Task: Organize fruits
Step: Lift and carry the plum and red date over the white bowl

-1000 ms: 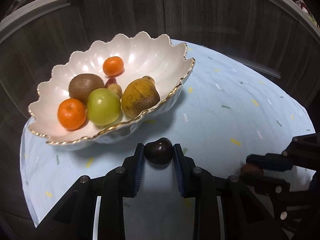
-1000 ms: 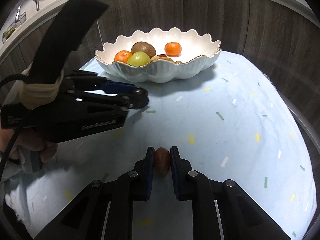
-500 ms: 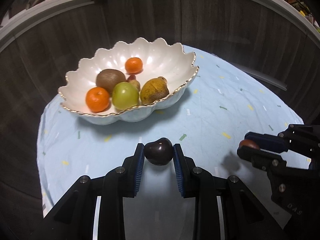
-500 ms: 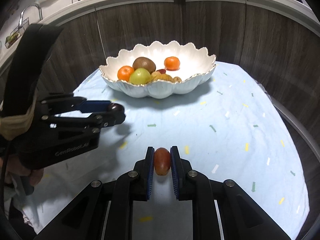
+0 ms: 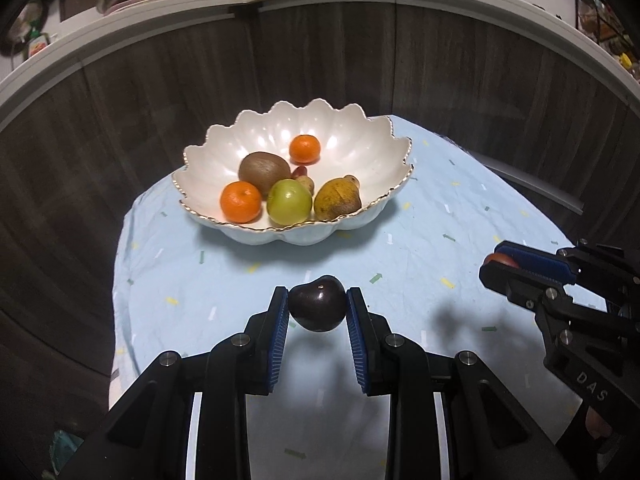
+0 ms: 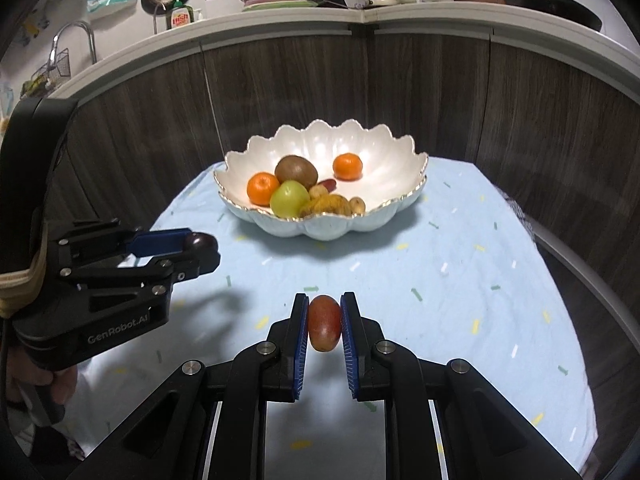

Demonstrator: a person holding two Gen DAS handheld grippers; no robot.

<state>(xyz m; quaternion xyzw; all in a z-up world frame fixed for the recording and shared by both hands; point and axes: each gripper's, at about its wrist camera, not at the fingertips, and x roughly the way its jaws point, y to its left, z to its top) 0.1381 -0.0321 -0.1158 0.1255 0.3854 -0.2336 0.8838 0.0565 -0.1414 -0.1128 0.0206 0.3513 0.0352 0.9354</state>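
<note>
On a light blue cloth [image 5: 224, 280] with small coloured flecks sits a white scalloped bowl [image 5: 352, 132], gold-rimmed, at the far side near dark wood-grain panels [image 6: 400, 92]. Inside it lie two oranges, one at the near left [image 5: 241, 201] and one toward the back [image 5: 305, 149], a kiwi [image 5: 264, 168], a green apple [image 5: 289, 202] at the front rim, a yellow-brown pear [image 5: 337, 199] to its right, and a few small fruits tucked between them, too small to tell apart.

Nearer the cameras, the left gripper [image 5: 318, 312] is clamped on a dark plum [image 5: 318, 309], both blue pads pressing its sides, the fruit lifted clear of the cloth with its shadow below. The right gripper [image 6: 325, 329] is clenched on a small red fruit [image 6: 324, 328], oval and held upright between its pads, also off the cloth.

Each gripper shows in the other's view: the right one at the right edge of the left view, the left one at the left edge of the right view, with a hand [image 6: 36, 384] on its handle. Open cloth lies between both grippers and the bowl; nothing stands in that stretch. The two grippers are well apart.

Above the panels runs a pale counter [image 6: 280, 20] crowded with pans, kettles and a dish-soap bottle [image 6: 182, 16], with a tap [image 6: 76, 40] at far left.
</note>
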